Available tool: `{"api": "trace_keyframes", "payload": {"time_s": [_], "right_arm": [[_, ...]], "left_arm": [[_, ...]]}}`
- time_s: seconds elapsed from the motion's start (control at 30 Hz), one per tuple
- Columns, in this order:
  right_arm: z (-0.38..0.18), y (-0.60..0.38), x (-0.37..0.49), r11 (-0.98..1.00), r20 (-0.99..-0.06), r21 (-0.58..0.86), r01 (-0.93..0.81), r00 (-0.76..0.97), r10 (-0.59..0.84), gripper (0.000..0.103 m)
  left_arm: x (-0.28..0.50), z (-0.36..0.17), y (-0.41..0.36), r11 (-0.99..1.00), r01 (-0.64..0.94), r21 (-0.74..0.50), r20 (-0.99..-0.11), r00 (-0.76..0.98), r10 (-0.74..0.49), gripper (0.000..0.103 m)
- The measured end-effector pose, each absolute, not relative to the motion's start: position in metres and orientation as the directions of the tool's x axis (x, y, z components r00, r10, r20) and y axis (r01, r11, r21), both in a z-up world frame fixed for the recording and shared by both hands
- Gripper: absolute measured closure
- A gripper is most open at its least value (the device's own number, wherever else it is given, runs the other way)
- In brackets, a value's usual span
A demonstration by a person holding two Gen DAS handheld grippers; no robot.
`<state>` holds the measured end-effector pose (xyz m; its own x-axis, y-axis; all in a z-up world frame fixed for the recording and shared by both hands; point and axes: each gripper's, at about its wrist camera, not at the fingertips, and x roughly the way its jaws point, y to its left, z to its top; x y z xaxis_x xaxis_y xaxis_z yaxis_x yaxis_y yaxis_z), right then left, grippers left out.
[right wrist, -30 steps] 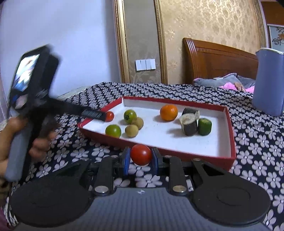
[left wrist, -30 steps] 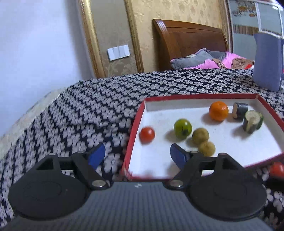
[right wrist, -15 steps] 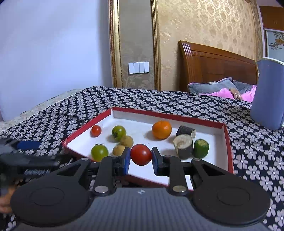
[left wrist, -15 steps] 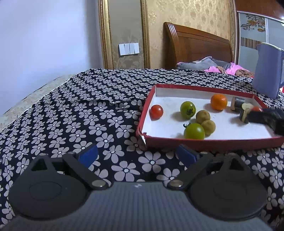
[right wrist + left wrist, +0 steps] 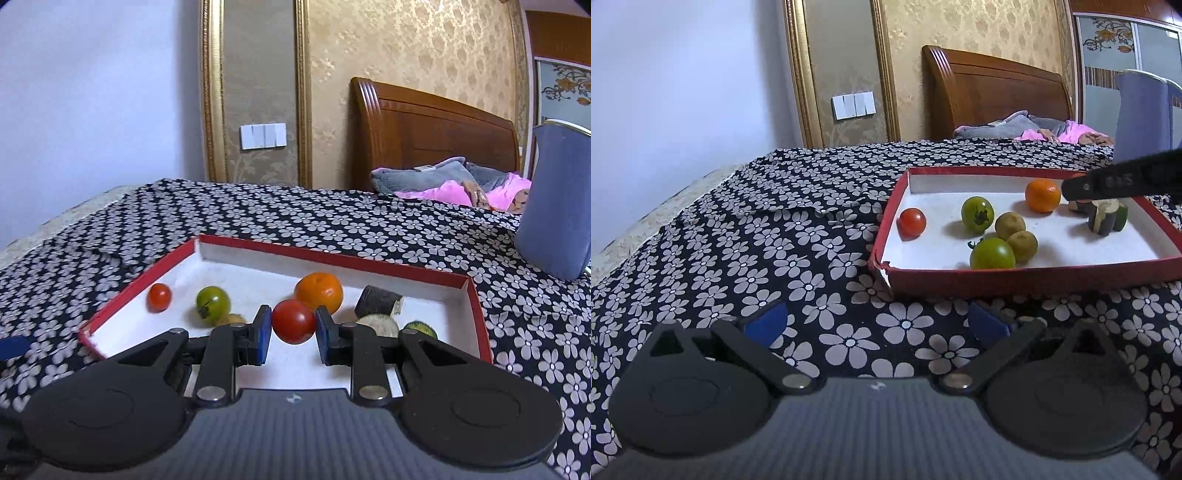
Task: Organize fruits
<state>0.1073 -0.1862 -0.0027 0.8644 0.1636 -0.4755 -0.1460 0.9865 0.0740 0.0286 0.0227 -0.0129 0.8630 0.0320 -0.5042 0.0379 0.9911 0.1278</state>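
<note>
Holding: red tomato (image 5: 293, 321), pinched between the two blue pads of the right gripper (image 5: 293, 330), above the white floor of the tray; whether it touches the floor cannot be told.
Tray: red-walled box (image 5: 1027, 277), white inside, on the flowered cloth; its near right corner is cut off in the left wrist view.
Tray contents, left side: small red tomato (image 5: 911, 221) near the left wall; green tomato (image 5: 977, 215) beside it; a second green tomato (image 5: 992, 254) by the near wall.
Tray contents, middle: two tan round fruits (image 5: 1015, 234) touching each other, the nearer one against the second green tomato; mostly hidden behind the gripper in the right wrist view.
Tray contents, right side: orange (image 5: 1042, 195); cut dark-skinned pieces (image 5: 1106, 218), kind not clear, partly covered by the right gripper's finger.
Left gripper: (image 5: 877, 323) fingers spread wide, nothing between them, over the cloth just before the tray's near wall.
Cloth: black with white flowers (image 5: 775, 236), covering the table.
Blue jug: (image 5: 554, 199) on the cloth beyond the tray, cut by the frame edge.
Background: wooden headboard (image 5: 424, 125), grey and pink bedding (image 5: 443, 181), wall switch (image 5: 263, 136).
</note>
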Motion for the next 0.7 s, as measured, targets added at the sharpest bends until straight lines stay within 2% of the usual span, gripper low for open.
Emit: {"api": "trace_keyframes", "payload": {"time_s": [0.37,0.4,0.43,0.63,0.67,0.7], "right_arm": [[-0.018,-0.178,0.127,0.991,-0.511,0.044,-0.127,0.850,0.132,0.078],[-0.018,-0.177,0.126,0.992,-0.514,0.037,-0.119,0.849,0.121,0.075],[-0.018,-0.177,0.124,0.993,-0.511,0.034,-0.114,0.852,0.116,0.071],[-0.008,-0.184,0.096,0.988,-0.473,0.061,-0.141,0.868,0.153,0.071],[-0.007,-0.184,0.088,0.986,-0.467,0.066,-0.153,0.869,0.166,0.070],[-0.006,-0.185,0.080,0.984,-0.458,0.070,-0.165,0.871,0.178,0.058]], "left_arm": [[0.028,-0.013,0.026,0.994,0.035,0.105,-0.502,0.865,0.023,0.000],[0.028,-0.013,0.027,0.994,0.034,0.105,-0.502,0.864,0.023,0.000],[0.028,-0.013,0.027,0.994,0.033,0.105,-0.504,0.863,0.025,0.000],[0.028,-0.013,0.027,0.994,0.032,0.101,-0.511,0.859,0.024,0.000],[0.028,-0.013,0.027,0.995,0.032,0.099,-0.512,0.859,0.023,0.000],[0.029,-0.013,0.028,0.995,0.030,0.097,-0.512,0.858,0.025,0.000]]}}
